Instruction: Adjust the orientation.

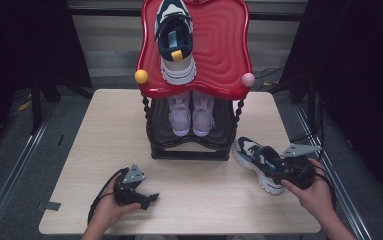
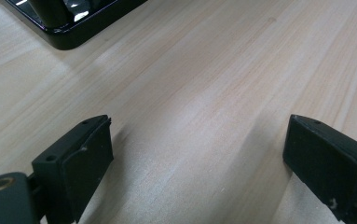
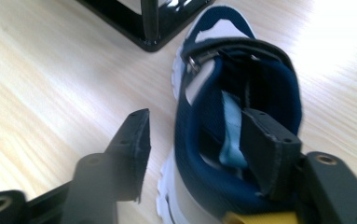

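A navy and white sneaker (image 1: 251, 152) lies on the wooden table to the right of the shoe rack, toe pointing toward the rack. My right gripper (image 1: 279, 167) is at its heel. In the right gripper view the sneaker (image 3: 241, 70) has one jaw inside its opening and the other jaw outside its side wall, with a gap to the collar; the gripper (image 3: 197, 128) is open. My left gripper (image 1: 146, 199) rests low over the table's near left part. Its jaws stand wide apart with only bare wood between them (image 2: 197, 140).
The rack has a red wavy top tray (image 1: 219, 45) carrying a matching navy sneaker (image 1: 175, 42), and a black lower shelf (image 1: 189, 150) holding a pink pair (image 1: 191, 112). A corner of its black base (image 2: 69, 28) lies ahead of the left gripper. Dark curtains flank the table.
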Demonstrator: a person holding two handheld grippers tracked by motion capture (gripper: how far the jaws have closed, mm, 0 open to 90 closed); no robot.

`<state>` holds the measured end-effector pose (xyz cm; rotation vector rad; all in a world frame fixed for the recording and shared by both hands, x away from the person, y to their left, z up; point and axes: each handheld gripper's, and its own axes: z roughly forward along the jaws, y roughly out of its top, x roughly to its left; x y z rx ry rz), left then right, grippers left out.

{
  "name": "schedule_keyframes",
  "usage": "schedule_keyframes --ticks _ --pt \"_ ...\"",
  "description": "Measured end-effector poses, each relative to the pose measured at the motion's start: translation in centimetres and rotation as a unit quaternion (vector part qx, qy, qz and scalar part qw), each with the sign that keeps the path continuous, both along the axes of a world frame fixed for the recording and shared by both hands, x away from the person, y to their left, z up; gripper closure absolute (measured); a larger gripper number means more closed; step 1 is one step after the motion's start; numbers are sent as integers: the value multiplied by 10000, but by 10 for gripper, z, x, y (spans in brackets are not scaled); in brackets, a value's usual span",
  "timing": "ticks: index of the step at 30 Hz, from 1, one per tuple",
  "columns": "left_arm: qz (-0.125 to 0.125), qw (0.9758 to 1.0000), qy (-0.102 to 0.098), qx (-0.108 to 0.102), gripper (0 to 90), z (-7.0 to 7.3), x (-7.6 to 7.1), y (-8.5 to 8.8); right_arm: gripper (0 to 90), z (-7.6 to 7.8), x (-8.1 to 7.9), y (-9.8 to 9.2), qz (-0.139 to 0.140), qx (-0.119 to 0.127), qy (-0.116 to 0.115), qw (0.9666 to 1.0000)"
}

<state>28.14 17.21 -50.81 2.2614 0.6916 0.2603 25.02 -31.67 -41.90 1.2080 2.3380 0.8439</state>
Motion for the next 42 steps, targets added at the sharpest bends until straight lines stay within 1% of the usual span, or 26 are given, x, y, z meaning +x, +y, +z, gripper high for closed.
schedule_keyframes --ticks 2,5,7,10,11,13,14,17,19,20,22,24,28,29,31,32,34,35,36,38,42 --pt "-5 10000 -2 8 76 0 0 0 435 3 -2 -5 47 91 67 9999" --pt "1 10000 0 0 76 0 0 0 458 3 -4 -8 55 103 90 9999" --pt "-1 10000 0 1 76 0 0 0 472 2 -5 -7 120 129 125 9998" --pt "2 10000 0 -2 76 0 0 0 501 2 -7 -3 151 233 160 9995" --pt "-3 10000 -2 6 76 0 0 0 507 1 -7 -2 201 326 176 9991" --pt "0 10000 -1 0 76 0 0 0 508 0 -8 3 248 351 227 9988" --pt "1 10000 0 -3 76 0 0 0 508 -2 -8 6 273 301 225 9989" --pt "2 10000 1 -2 76 0 0 0 514 -4 -8 14 356 343 282 9984" --pt "-4 10000 -3 10 76 0 0 0 502 -5 -8 19 403 410 279 9980" --pt "-3 10000 -2 8 76 0 0 0 501 -5 -8 22 416 343 255 9982" --pt "-3 10000 -2 8 76 0 0 0 501 -4 -8 26 464 368 250 9979" --pt "-4 10000 -3 8 76 0 0 0 500 -4 -7 29 494 460 242 9974" --pt "-4 10000 -2 7 76 0 0 0 494 -3 -5 35 513 435 220 9975" --pt "-4 10000 -2 7 76 0 0 0 491 -3 -4 36 545 469 190 9972" --pt "-4 10000 -2 8 76 0 0 0 490 -2 -3 38 537 546 255 9967" --pt "0 10000 1 -2 76 0 0 0 490 -3 -2 39 608 608 269 9959" --pt "-4 10000 -3 10 76 0 0 0 486 -3 -1 42 631 482 272 9965" --pt "-2 10000 -2 3 76 0 0 0 473 -3 -1 44 638 478 270 9965" --pt "-4 10000 -2 7 76 0 0 0 464 -2 -1 44 647 441 271 9966" --pt "-4 10000 -3 9 76 0 0 0 442 1 0 43 667 522 276 9960" --pt "-5 10000 -2 8 76 0 0 0 415 10 1 36 710 558 351 9953"
